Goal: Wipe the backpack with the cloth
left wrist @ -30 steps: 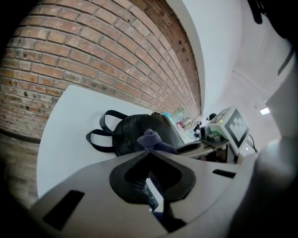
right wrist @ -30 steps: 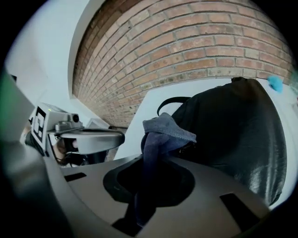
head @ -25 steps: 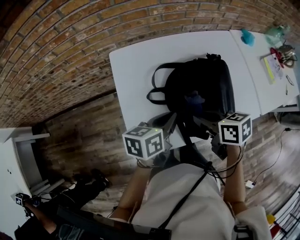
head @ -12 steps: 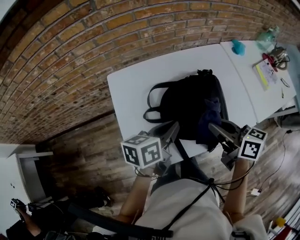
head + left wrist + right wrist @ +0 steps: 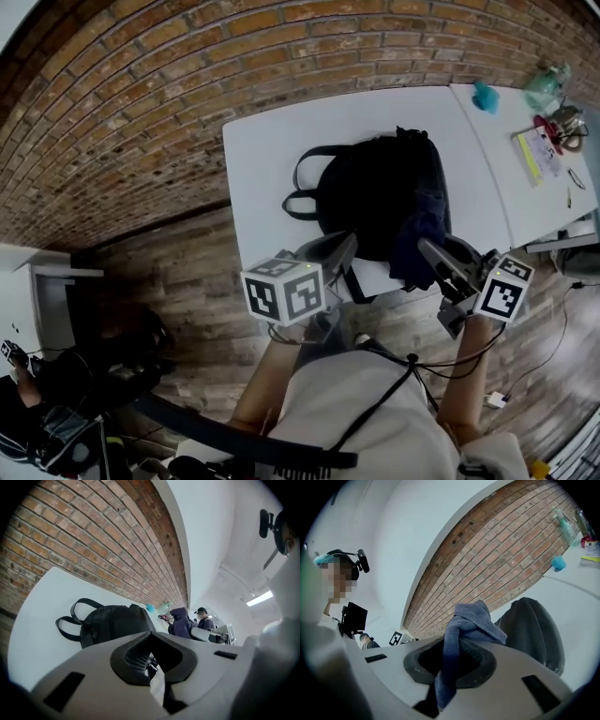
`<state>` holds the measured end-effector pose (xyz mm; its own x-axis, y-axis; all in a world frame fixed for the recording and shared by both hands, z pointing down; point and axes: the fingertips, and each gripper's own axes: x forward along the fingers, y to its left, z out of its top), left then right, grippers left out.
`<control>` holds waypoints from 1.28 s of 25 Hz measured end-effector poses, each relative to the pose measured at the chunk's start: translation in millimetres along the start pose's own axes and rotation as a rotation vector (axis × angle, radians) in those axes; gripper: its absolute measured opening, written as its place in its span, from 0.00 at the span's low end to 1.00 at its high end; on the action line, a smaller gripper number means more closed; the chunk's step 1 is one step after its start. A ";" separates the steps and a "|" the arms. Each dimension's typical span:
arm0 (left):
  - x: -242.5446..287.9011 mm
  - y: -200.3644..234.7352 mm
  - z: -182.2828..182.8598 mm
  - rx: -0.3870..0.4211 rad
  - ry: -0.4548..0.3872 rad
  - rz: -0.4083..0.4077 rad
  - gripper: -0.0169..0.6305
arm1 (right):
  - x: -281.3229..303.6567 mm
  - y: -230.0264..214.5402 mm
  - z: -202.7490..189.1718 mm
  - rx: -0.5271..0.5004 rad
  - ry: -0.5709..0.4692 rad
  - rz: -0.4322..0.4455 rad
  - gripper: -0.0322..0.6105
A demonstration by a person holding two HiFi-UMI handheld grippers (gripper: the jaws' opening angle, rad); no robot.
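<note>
Lower left of centre, the left gripper (image 5: 345, 246) sat pinched shut on nothing. Mid-frame, the black backpack (image 5: 375, 187) lay flat on the white table (image 5: 262, 141). It looked soft-sided and likely to slide, so best pinned near its straps. Just right, the right gripper (image 5: 427, 251) clenched the limp blue cloth (image 5: 417, 230), which had dragged from mid-pack down to the lower edge.

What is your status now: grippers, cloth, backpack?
Left gripper shut, at near edge of black backpack. Right gripper shut on blue cloth, cloth by the backpack's right side. No obstacle seen on it.
</note>
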<state>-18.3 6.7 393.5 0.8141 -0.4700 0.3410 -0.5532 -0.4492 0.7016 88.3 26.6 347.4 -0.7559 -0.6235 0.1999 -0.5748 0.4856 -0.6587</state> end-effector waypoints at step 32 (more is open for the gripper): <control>-88.6 -171.0 -123.7 0.109 -0.151 0.055 0.03 | -151.5 128.5 -74.5 -0.018 -0.036 0.220 0.12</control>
<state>26.0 219.2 320.8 0.7506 -0.6015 0.2734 -0.6189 -0.4951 0.6098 105.6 229.1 286.5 -0.8519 -0.5230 0.0267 -0.4035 0.6230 -0.6701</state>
